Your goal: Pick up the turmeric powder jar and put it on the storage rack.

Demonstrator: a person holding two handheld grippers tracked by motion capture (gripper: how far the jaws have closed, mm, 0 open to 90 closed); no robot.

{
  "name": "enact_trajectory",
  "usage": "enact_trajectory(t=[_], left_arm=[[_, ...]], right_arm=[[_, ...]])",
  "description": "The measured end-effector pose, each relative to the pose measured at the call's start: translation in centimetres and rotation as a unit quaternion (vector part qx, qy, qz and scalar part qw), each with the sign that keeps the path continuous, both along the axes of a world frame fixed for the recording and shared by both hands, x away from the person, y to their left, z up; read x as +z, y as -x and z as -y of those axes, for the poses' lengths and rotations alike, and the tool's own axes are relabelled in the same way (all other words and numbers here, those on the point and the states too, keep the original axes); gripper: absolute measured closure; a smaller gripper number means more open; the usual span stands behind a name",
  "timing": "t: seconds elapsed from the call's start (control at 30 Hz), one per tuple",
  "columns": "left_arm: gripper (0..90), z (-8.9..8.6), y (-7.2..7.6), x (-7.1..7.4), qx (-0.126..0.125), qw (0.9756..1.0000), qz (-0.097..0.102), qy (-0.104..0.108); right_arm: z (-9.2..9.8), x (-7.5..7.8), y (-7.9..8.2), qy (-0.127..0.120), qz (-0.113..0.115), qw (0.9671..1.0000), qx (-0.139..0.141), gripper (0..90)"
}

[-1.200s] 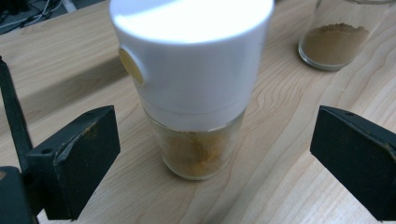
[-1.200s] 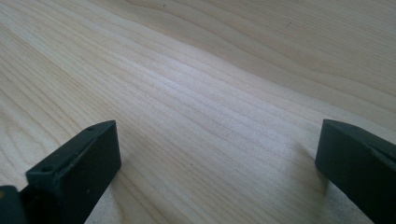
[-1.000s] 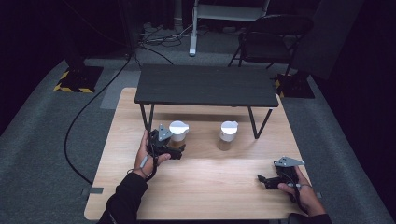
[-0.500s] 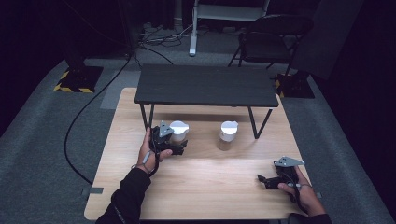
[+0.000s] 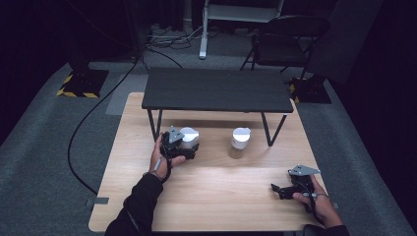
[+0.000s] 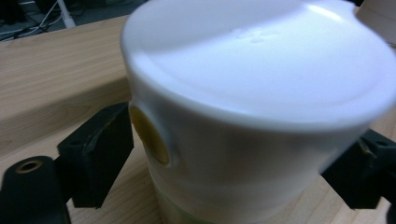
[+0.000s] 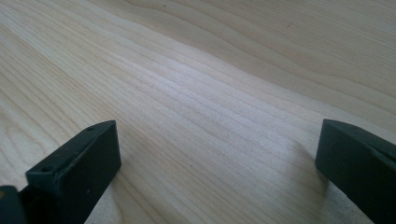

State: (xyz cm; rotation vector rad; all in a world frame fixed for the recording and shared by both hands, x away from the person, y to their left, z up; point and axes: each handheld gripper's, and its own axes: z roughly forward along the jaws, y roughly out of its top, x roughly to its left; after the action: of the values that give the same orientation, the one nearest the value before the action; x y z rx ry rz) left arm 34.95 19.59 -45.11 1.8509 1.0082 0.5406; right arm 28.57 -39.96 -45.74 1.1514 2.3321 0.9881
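Dark carpet surrounds a pale wooden table (image 5: pixel 206 196) carrying a low black shelf (image 5: pixel 216 89), with two white-lidded jars standing just in front of it. On the left jar (image 5: pixel 189 140), the left gripper (image 6: pixel 224 163) has just been closing, its jaws pressing the lid's sides. Such a high, shallow hold could slip or tip the jar. The right gripper (image 5: pixel 282 189) rests level at the near right corner, jaws spread, nothing between them.

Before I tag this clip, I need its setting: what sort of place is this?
Probably a dim recording studio or lab: a wooden table on grey carpet, floor cables, and a yellow-black striped stand base.
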Motion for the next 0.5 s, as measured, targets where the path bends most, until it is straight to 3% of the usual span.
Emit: enact_trajectory(t=[0.3, 0.5], left_arm=[[26.3, -0.35, -0.11, -0.52, -0.004, 0.9997, 0.006, 0.025], [29.1, -0.09, 0.09, -0.5, 0.001, 0.9998, 0.011, 0.019]], right_arm=[[0.0, 0.0, 0.0, 0.0, 0.0, 1.0, 0.0, 0.1], [0.0, 0.0, 0.0, 0.0, 0.0, 1.0, 0.0, 0.2]])
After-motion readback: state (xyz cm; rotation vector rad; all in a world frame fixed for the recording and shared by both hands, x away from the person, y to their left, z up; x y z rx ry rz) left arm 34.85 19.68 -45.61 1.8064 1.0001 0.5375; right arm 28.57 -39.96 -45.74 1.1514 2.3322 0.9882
